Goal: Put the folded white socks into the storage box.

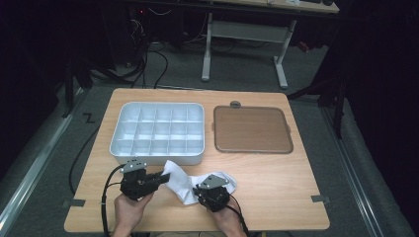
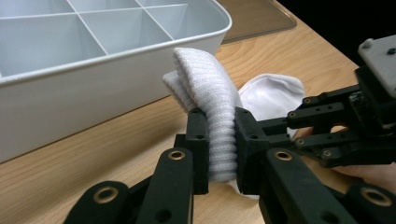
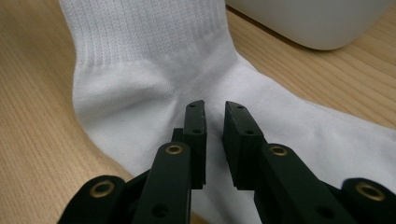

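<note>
Left gripper [image 2: 220,140] jaws clenched on white sock [image 2: 212,100] cuff, folding it over; right gripper [image 3: 214,126] jaws nearly shut, empty, pinning heel against counter [image 1: 276,182] beside compartment tray [image 1: 118,129].

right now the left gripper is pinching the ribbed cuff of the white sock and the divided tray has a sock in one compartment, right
Not quite. The left gripper does pinch the ribbed cuff of the white sock, but the divided tray holds nothing: the high view shows every compartment bare. The sock lies on the table in front of the tray.
</note>
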### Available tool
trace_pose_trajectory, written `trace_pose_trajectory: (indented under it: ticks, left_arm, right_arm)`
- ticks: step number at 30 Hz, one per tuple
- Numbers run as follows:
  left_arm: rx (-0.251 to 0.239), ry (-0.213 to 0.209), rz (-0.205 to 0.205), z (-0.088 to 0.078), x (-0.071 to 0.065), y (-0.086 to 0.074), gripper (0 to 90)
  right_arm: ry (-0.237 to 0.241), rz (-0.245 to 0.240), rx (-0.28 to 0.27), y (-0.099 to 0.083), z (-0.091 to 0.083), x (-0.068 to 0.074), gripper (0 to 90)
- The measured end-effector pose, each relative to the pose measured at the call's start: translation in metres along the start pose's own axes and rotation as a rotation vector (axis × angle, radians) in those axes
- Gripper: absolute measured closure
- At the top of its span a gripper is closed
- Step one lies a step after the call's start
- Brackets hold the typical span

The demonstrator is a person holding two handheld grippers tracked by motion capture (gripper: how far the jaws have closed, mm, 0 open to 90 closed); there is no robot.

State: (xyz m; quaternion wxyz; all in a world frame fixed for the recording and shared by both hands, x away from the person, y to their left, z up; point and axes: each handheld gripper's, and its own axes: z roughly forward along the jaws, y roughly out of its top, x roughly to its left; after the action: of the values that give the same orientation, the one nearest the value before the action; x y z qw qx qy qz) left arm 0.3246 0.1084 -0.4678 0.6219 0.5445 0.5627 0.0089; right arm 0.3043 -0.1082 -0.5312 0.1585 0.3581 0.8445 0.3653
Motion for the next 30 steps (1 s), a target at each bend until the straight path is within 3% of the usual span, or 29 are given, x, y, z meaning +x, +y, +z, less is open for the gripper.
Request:
trace_pose_trajectory:
  ticks: [16, 30]
  left_arm:
    - [0.000, -0.049, -0.006, 0.002, -0.010, 0.009, 78.8]
    - [0.022, -0.063, -0.012, 0.006, -0.010, 0.008, 78.8]
  right_arm:
    - [0.020, -0.032, 0.002, 0.013, 0.014, 0.016, 79.5]
    - [0.045, -0.033, 0.002, 0.021, 0.023, 0.026, 79.7]
